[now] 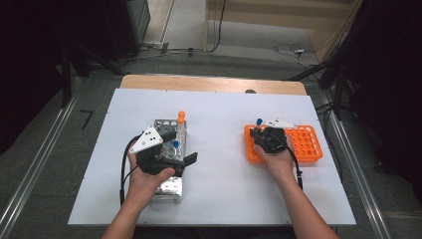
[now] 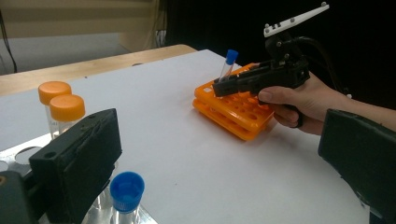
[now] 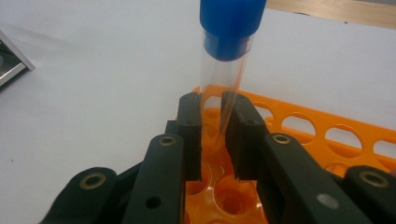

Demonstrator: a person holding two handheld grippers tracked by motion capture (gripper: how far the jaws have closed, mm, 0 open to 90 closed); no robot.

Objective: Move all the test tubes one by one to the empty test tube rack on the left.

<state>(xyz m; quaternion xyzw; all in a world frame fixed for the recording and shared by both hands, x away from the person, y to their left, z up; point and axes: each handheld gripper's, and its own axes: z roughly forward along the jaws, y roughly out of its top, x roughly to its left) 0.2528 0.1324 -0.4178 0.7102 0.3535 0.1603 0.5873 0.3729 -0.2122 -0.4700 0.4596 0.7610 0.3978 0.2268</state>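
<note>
At the right of the high view, the right gripper (image 1: 260,133) is clenched on a clear test tube with a blue cap (image 1: 259,121), holding it at the near-left corner of an orange tube rack (image 1: 307,144) on the white table (image 1: 224,184). In the right gripper view the two black jaws press the tube's glass from both sides in the centre of the frame, the blue cap rising out of the top edge and the rack's round holes spreading below and to the right; the tube leans slightly.

At the left of the high view, the left gripper (image 1: 185,149) hangs released above a metal tube rack (image 1: 169,189), its jaws spread wide and gripping nothing. In the left gripper view those jaws stand at the lower left and right edges, with two orange-capped tubes (image 2: 60,107) at the left and a second blue-capped tube (image 2: 126,191) at the bottom. The two racks sit well apart on the table.
</note>
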